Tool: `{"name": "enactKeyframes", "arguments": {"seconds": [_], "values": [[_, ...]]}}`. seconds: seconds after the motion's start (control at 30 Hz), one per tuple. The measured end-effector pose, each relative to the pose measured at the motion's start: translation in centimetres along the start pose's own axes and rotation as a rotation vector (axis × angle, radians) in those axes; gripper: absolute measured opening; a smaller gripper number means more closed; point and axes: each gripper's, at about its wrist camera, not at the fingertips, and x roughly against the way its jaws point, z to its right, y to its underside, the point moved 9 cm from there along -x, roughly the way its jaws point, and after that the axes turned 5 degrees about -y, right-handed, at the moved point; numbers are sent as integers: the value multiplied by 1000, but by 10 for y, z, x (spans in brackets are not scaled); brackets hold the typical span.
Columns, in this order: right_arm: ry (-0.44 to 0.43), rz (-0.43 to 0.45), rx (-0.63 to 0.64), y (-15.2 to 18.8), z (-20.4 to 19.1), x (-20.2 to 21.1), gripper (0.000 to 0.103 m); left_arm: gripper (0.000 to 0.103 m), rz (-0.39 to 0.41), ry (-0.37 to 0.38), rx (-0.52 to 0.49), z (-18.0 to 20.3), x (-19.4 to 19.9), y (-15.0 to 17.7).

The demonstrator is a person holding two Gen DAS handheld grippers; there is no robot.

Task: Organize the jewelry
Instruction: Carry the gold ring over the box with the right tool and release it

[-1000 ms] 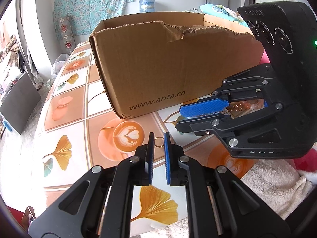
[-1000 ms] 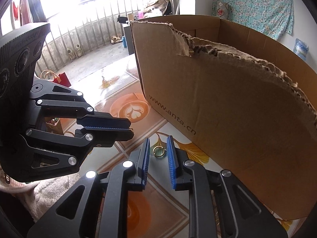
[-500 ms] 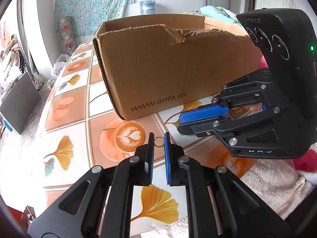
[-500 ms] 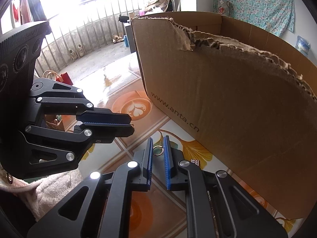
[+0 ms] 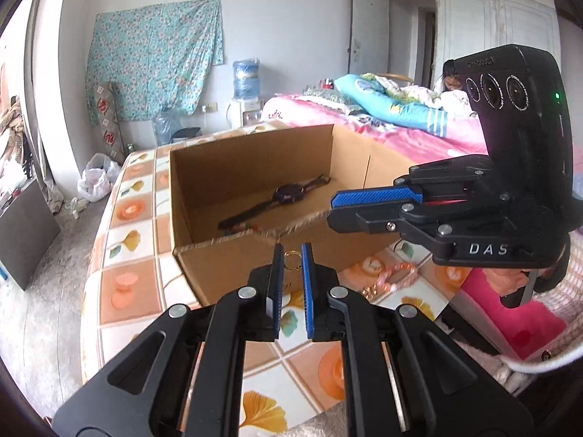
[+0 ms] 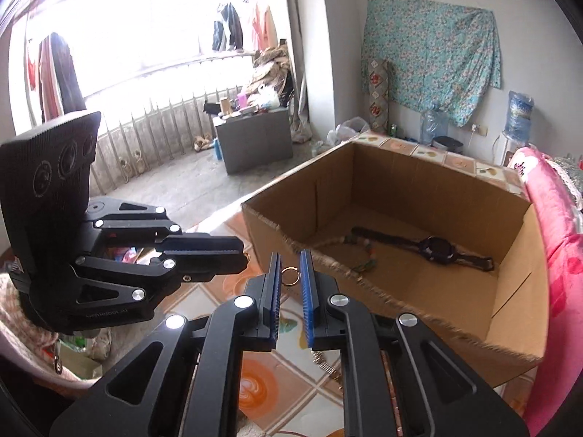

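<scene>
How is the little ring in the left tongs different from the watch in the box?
The ring is tiny and gold; the watch is long and dark. The ring is pinched in the left tongs, up in the air; the watch lies flat on the floor of the box. Both are jewelry to wear.

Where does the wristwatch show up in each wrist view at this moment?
Left wrist view: the wristwatch lies on the floor of the cardboard box, upper centre, beyond the left gripper.
Right wrist view: the same wristwatch lies on the box floor at centre right, beyond the right gripper.
Shared landmark: the open cardboard box, with its torn near rim, appears in both views.
</scene>
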Motion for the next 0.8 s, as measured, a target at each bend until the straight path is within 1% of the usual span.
{"name": "enactKeyframes", "arguments": {"seconds": [0.07, 0.13, 0.2, 0.27, 0.37, 0.4, 0.43, 0.5, 0.6, 0.8], "values": [[11, 21, -44, -14, 20, 6, 11, 9, 6, 17, -16, 3, -13, -18], [32, 1, -91, -24, 44, 3, 11, 9, -17, 32, -24, 5, -33, -31], [50, -34, -142, -29, 69, -7, 11, 9, -74, 64, -8, 6, -62, -41], [68, -93, -212, -28, 96, -26, 11, 9, -153, 93, 16, 7, -92, -47], [81, -181, -317, -21, 129, -52, 11, 9, -252, 113, 46, 6, -131, -54], [80, -195, -345, -20, 139, -58, 11, 9, -285, 124, 65, 3, -144, -55], [84, -205, -363, -20, 146, -64, 11, 9, -310, 110, 73, 1, -153, -55], [100, -198, -377, -22, 158, -68, 12, 9, -327, 69, 68, -2, -164, -56], [94, -178, -399, -25, 172, -71, 12, 11, -332, 83, 88, 4, -166, -56], [83, -116, -409, -31, 178, -56, 12, 11, -288, 90, 120, 4, -161, -65]]}}
